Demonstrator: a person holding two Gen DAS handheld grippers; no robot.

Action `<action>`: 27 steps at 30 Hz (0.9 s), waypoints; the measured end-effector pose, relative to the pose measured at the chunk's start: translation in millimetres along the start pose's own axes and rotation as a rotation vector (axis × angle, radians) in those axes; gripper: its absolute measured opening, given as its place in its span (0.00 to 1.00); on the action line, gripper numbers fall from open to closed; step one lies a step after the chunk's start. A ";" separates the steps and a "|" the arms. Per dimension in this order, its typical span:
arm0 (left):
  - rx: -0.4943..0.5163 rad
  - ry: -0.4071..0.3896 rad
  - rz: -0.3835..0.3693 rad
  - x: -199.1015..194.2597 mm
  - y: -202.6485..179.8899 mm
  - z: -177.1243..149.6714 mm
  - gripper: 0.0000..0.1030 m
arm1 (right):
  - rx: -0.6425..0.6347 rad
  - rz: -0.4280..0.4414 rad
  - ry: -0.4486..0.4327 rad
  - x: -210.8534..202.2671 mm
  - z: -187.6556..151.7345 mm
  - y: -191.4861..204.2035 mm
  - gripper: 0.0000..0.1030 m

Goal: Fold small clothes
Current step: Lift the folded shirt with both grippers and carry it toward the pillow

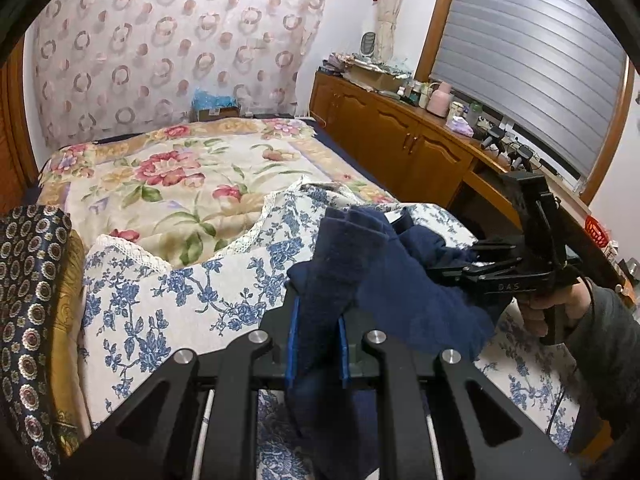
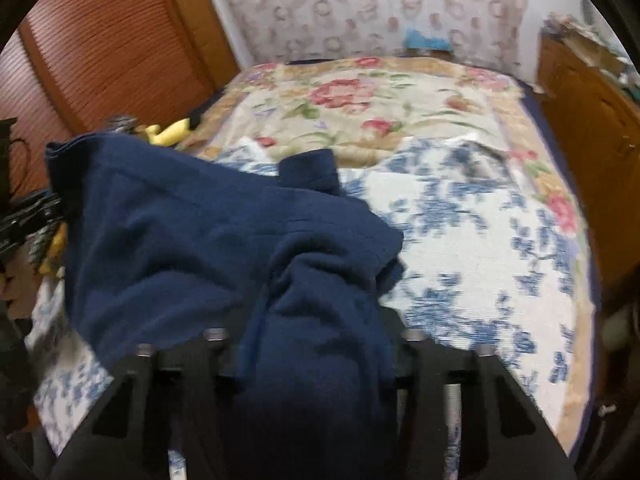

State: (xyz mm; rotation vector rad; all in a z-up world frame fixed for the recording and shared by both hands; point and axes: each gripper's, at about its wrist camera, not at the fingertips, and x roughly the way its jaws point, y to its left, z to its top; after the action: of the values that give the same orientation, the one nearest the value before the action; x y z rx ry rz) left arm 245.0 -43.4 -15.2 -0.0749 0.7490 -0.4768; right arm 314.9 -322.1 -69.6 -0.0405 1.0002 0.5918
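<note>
A navy blue garment [image 1: 400, 280] hangs bunched between both grippers above the bed. My left gripper [image 1: 318, 320] is shut on one fold of it, the cloth pinched between the blue pads [image 1: 292, 340]. My right gripper [image 1: 456, 266], held by a hand at the right, bites into the garment's other side. In the right wrist view the garment [image 2: 180, 220] spreads out to the left, and a thick bunch of it is drawn in between the right gripper [image 2: 316, 320] fingers, which it hides. The left gripper [image 2: 28, 216] shows dimly at that view's left edge.
Under the garment lies a white cloth with blue flowers [image 1: 192, 292] on a floral bedspread [image 1: 192, 176]. A dark patterned fabric [image 1: 28, 304] stands at the left. A wooden cabinet [image 1: 392, 136] with clutter on top runs along the right. Yellow items [image 2: 172, 132] lie by the bed's left edge.
</note>
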 end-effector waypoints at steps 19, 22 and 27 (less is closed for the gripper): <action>-0.088 -0.277 0.146 -169.9 47.6 -31.4 0.13 | -0.307 0.055 -0.278 -70.9 70.0 140.0 0.21; -0.143 -0.322 0.202 -197.7 71.3 -46.8 0.13 | -0.420 0.065 -0.291 -67.5 100.6 188.7 0.21; -0.239 -0.365 0.280 -228.3 109.3 -77.4 0.13 | -0.603 0.070 -0.273 -39.8 148.4 277.1 0.20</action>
State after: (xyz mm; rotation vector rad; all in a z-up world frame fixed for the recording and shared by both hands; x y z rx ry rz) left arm 91.6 162.9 48.0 -0.2691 0.4444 -0.0980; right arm 280.2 -62.5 108.6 -0.4481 0.5344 0.9207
